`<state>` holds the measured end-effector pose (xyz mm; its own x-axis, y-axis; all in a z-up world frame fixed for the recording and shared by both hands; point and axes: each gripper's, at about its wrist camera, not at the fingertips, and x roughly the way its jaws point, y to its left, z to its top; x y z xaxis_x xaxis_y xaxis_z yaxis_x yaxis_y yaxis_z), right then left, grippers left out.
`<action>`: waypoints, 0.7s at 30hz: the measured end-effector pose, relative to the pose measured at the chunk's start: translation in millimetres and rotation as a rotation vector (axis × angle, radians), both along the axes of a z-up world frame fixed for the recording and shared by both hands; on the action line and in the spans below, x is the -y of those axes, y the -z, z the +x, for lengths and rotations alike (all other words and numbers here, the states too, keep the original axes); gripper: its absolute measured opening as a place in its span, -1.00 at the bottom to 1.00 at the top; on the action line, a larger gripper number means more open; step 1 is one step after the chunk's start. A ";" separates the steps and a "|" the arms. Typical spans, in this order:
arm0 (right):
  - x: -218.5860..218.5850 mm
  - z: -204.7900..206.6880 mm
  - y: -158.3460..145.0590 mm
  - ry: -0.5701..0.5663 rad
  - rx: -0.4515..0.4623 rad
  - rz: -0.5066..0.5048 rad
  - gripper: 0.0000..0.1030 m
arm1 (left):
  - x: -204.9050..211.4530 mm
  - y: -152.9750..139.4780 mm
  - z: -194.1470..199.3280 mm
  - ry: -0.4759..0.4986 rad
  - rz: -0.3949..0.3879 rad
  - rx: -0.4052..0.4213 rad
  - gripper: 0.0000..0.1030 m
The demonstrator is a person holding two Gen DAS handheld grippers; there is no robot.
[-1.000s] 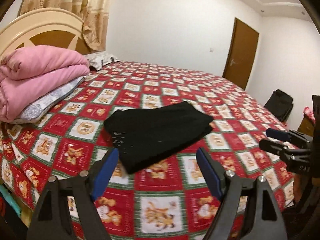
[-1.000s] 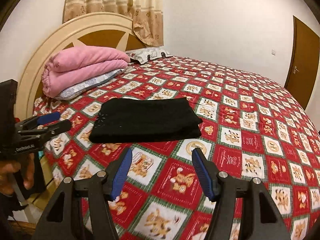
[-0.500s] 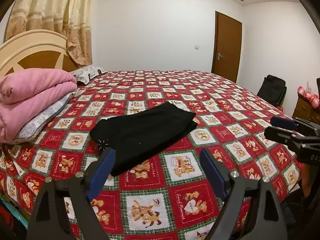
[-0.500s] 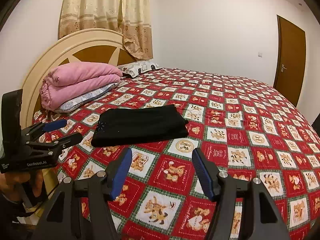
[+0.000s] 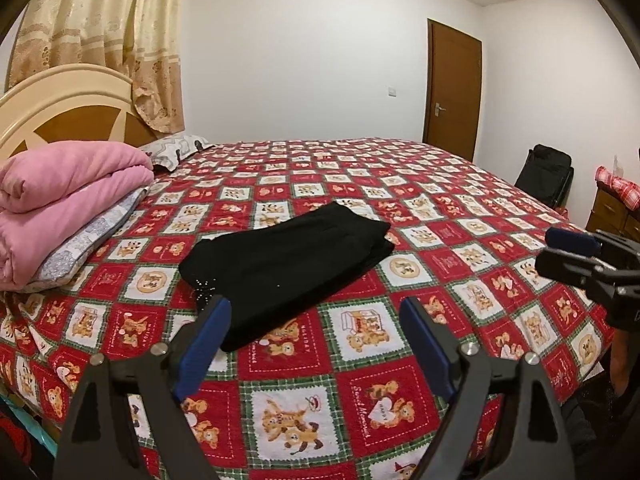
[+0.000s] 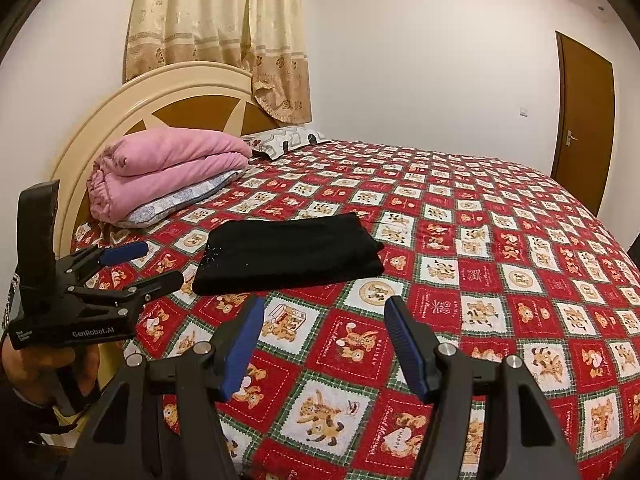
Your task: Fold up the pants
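Black pants [image 5: 288, 264] lie folded into a flat rectangle on the red teddy-bear bedspread [image 5: 360, 360], also seen from the right wrist as black pants [image 6: 288, 254]. My left gripper [image 5: 316, 336] hovers near the bed's front edge, open, nothing between its blue pads. It shows from the side in the right wrist view as the left gripper [image 6: 156, 264], held by a hand. My right gripper [image 6: 322, 340] is open and empty too, short of the pants; its fingers appear at the right of the left wrist view as the right gripper [image 5: 560, 254].
A folded pink quilt [image 6: 160, 168] on a patterned pillow sits by the cream headboard [image 6: 168, 88]. Another pillow [image 6: 288, 140] lies behind it. A brown door [image 5: 452, 88], a black bag [image 5: 544, 176] and a wooden cabinet [image 5: 612, 212] stand beyond the bed's far side.
Both grippers have pulled back from the folded pants and levelled out; the pants now look smaller and farther away. The pants have not moved.
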<state>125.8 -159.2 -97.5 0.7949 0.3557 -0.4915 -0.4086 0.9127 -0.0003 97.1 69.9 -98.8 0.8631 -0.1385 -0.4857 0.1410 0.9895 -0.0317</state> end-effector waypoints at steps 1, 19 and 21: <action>-0.7 0.7 0.7 -0.003 -0.006 0.001 0.24 | -0.5 -0.5 -0.2 -0.001 -0.001 0.001 0.73; -3.5 -1.5 6.6 -0.015 -0.016 0.012 0.25 | -5.8 -5.6 0.1 -0.043 0.019 0.018 0.99; -4.9 -2.1 7.7 -0.020 -0.019 0.010 0.25 | -5.2 -5.2 0.5 -0.042 0.020 0.019 0.99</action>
<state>123.7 -154.2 -105.2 0.7781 0.3765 -0.5028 -0.4269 0.9042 0.0165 97.6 75.2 -93.6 0.8770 -0.0925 -0.4716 0.0999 0.9950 -0.0094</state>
